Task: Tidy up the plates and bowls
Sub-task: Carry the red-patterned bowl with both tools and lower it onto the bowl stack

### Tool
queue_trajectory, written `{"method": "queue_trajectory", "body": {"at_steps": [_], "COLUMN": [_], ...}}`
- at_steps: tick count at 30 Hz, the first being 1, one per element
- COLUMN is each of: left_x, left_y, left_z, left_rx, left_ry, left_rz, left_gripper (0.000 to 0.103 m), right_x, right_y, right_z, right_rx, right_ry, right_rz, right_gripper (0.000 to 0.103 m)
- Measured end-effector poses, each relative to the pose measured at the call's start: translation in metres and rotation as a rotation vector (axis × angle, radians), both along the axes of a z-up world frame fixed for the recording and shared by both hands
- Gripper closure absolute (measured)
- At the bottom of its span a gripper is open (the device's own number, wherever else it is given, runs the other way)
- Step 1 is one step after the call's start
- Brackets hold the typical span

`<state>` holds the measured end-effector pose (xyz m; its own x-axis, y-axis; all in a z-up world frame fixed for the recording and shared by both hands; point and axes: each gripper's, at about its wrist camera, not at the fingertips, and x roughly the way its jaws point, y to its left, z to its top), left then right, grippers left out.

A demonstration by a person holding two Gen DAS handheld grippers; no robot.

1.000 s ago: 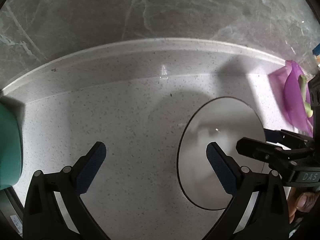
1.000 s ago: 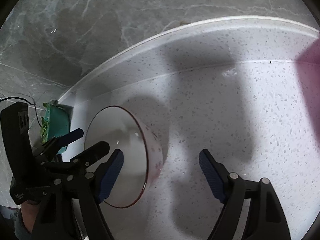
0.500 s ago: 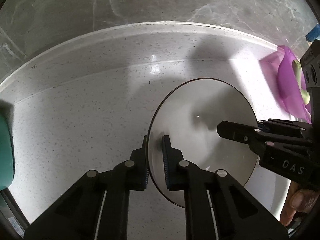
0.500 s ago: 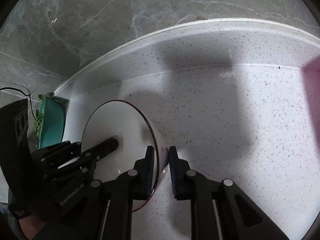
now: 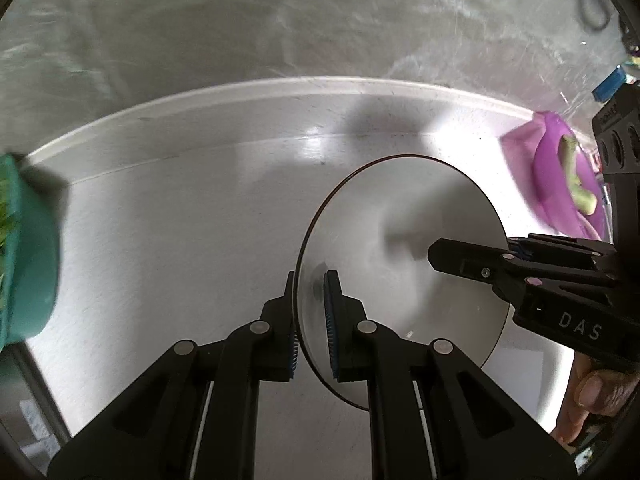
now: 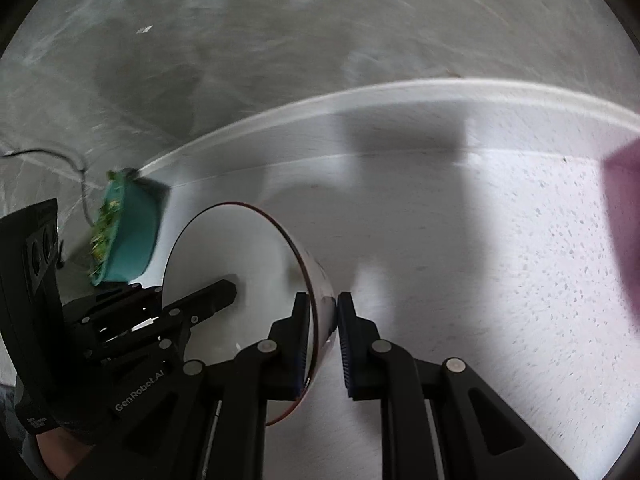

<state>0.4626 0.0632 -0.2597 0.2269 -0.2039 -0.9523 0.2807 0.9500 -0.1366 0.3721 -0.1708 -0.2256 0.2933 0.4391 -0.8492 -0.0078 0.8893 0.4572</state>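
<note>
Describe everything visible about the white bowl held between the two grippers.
The white bowl looks glossy, like glazed ceramic, with a thin dark red line round its rim and an empty inside. The left hand-held gripper clamps one side of its rim and the right hand-held gripper clamps the opposite side, one pad inside and one outside each. It is over the speckled white counter; whether its base touches the counter cannot be told.

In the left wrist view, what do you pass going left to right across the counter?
Teal bowl of greens → left gripper clamped on the rim of the white dark-rimmed bowl → right gripper on its far rim → purple bowl.
</note>
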Motion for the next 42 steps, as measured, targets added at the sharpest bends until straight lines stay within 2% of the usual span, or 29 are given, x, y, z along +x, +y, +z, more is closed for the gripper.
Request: {"method": "queue_trajectory", "body": {"at_steps": [7, 17, 22, 27, 35, 42], "left_x": [-0.046, -0.147, -0.198, -0.242, -0.27, -0.264], "left_y": [0.056, 0.161, 0.201, 0.225, 0.231, 0.223], "left_z": [0.039, 0.08, 0.075, 0.057, 0.03, 0.018], "left_rx": [-0.004, 0.035, 0.042, 0.035, 0.028, 0.06], "left_ry": [-0.047, -0.092, -0.072, -0.038, 0.006, 0.01], "left_rz": [0.093, 0.273, 0.353, 0.415, 0.431, 0.414], "left_gripper": [0.093, 0.093, 0.093, 0.093, 0.093, 0.092], "right_x": [-0.016, -0.053, -0.073, -0.095, -0.115, -0.123], "right_y": [0.052, 0.154, 0.204, 0.241, 0.262, 0.259], "right_z": [0.034, 0.064, 0.062, 0.046, 0.028, 0.014], "right_rx": [0.011, 0.029, 0.027, 0.009, -0.056, -0.09], "right_ry": [-0.059, -0.101, -0.096, -0.063, -0.028, -0.001], "right_rz": [0.119, 0.35, 0.462, 0.547, 0.598, 0.606], "right_gripper": [0.086, 0.086, 0.086, 0.086, 0.086, 0.086]}}
